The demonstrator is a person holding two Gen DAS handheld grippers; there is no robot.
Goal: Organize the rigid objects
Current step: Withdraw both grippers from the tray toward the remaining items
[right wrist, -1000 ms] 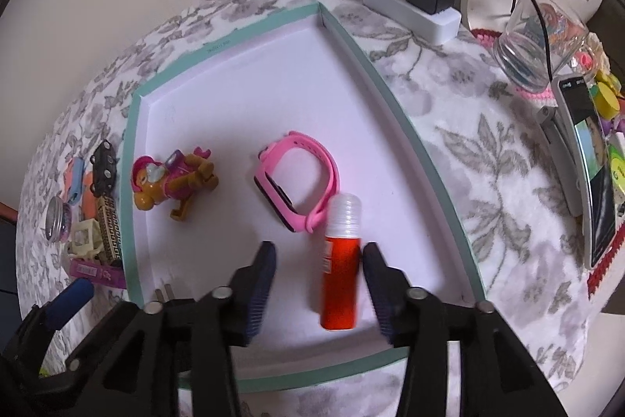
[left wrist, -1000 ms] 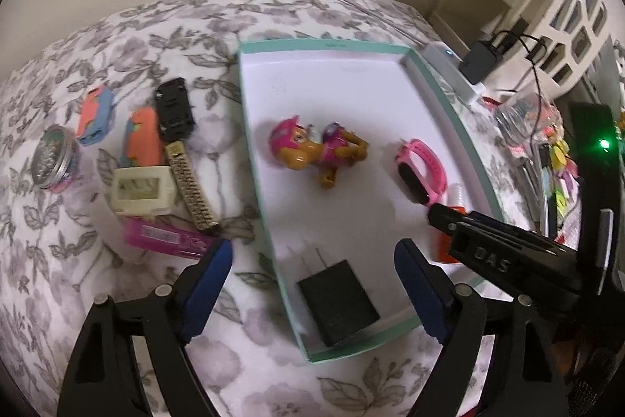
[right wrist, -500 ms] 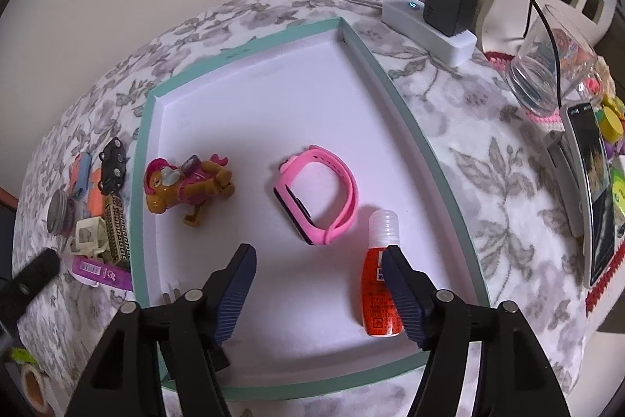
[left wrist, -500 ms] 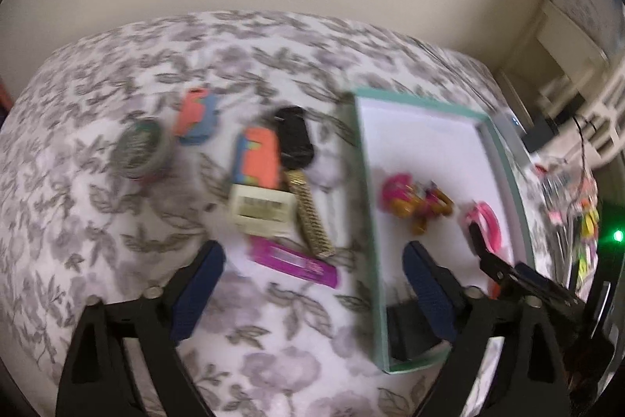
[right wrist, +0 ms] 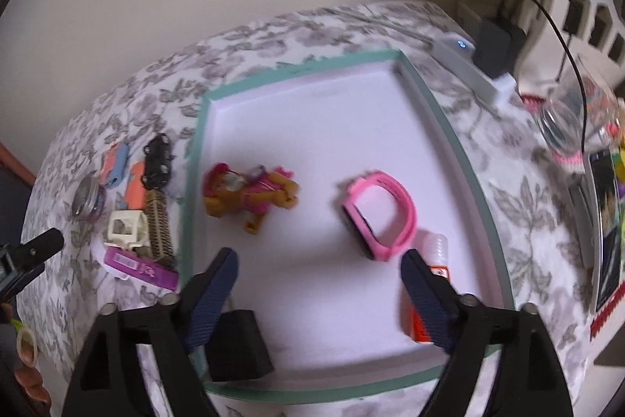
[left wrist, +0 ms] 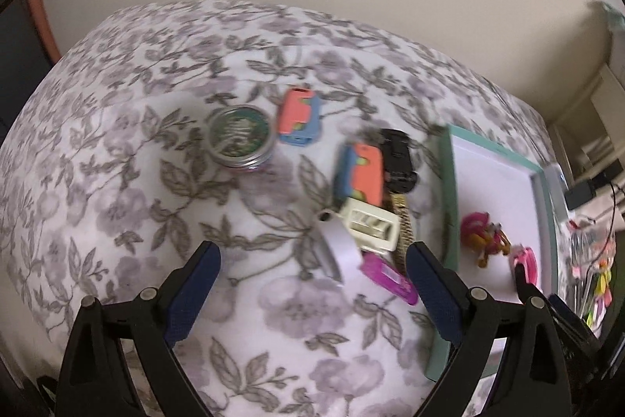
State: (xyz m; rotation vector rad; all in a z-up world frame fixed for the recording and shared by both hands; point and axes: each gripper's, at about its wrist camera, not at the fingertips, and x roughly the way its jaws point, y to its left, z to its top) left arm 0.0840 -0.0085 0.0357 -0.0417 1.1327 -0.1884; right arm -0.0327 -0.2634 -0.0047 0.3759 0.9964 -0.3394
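Floral cloth (left wrist: 117, 151) fills most of the left wrist view. Left gripper (left wrist: 312, 284) hangs spread wide above it, nothing between the blue pads. Ahead of it, a loose cluster on the cloth: round tin (left wrist: 239, 136), coral-and-blue toy car (left wrist: 299, 117), second coral car (left wrist: 361, 174) touching a black toy car (left wrist: 398, 159), cream square piece (left wrist: 369, 223), gold strap (left wrist: 402, 225), magenta stick (left wrist: 388, 276), white curved piece (left wrist: 338, 249). Teal-rimmed tray (left wrist: 449, 190) at right edge, holding a pup figure (left wrist: 482, 235).

Right wrist view: right gripper (right wrist: 318, 280) over the tray (right wrist: 449, 127), jaws just been opening, now wide apart and gripping nothing. Orange bottle (right wrist: 433, 260) lies on the tray floor, partly hidden behind the right-hand finger; contact unclear. Pink watch (right wrist: 381, 215) just beside the bottle's clear cap. Pup figure (right wrist: 250, 196) lies further left. Black charger block (right wrist: 236, 346) in the near left corner. Outside the tray's left rim, the same cluster of small things; magenta stick (right wrist: 140, 268) nearest.
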